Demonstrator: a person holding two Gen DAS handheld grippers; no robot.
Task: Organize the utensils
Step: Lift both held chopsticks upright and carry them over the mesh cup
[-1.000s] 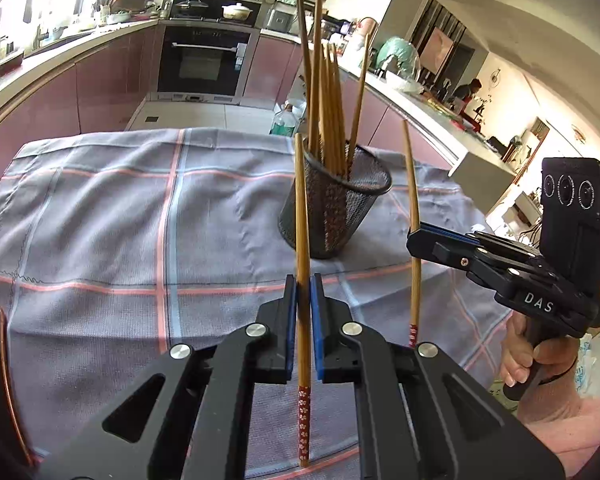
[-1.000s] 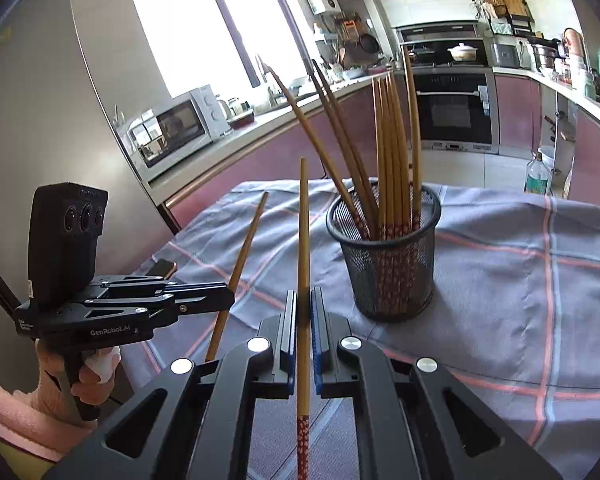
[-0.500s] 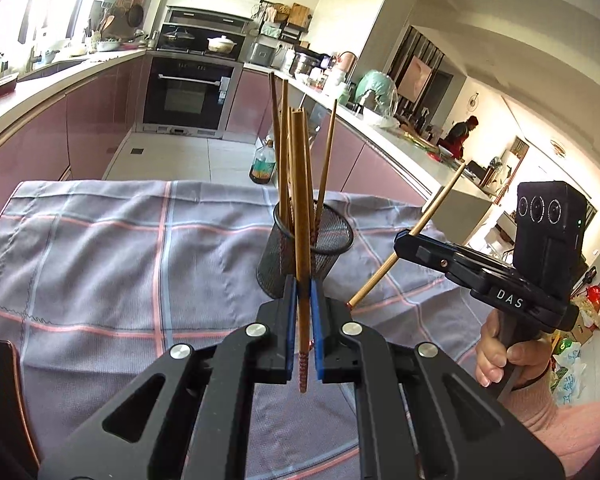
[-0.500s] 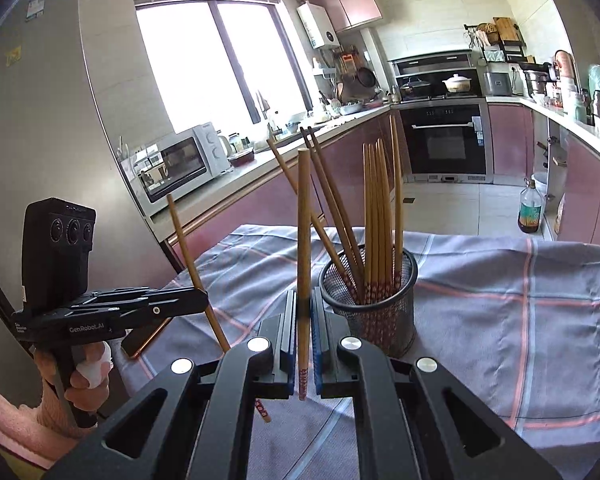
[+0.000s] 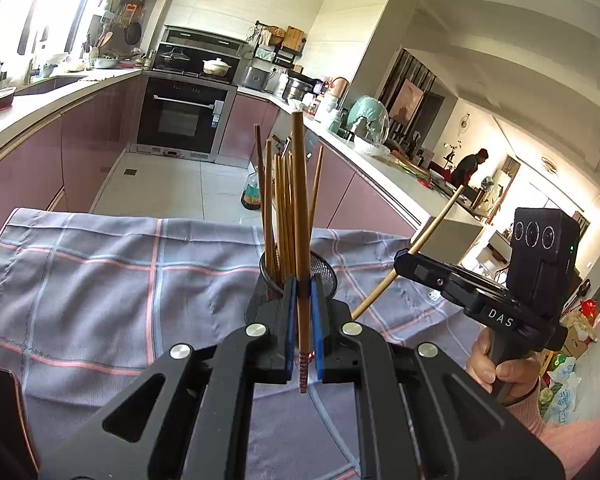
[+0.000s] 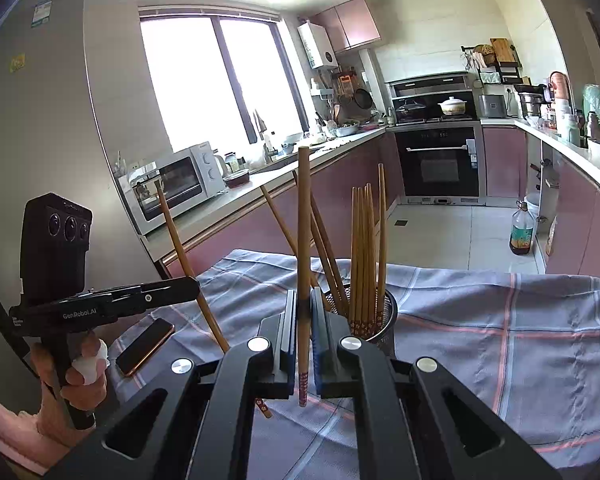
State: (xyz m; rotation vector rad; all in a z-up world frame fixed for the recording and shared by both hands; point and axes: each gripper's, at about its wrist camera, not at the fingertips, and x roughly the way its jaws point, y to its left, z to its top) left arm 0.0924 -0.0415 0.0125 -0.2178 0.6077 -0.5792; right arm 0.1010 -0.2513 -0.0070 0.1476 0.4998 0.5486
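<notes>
In the left wrist view, a wooden chopstick [image 5: 300,216] is clamped upright by the closed left gripper [image 5: 301,322], patterned end down; the black mesh holder [image 5: 324,274] of chopsticks stands just beyond the jaws on the checked tablecloth [image 5: 100,280].

In the right wrist view, a second chopstick [image 6: 303,248] is pinched vertically by the right gripper [image 6: 303,344], with the mesh holder [image 6: 386,326] slightly right and ahead. Neither gripper can be judged nearer.

Our left gripper's fingers [image 5: 288,320] hide most of the mesh holder [image 5: 324,270]; the distant person [image 5: 466,166] is too small for us to make out.
</notes>
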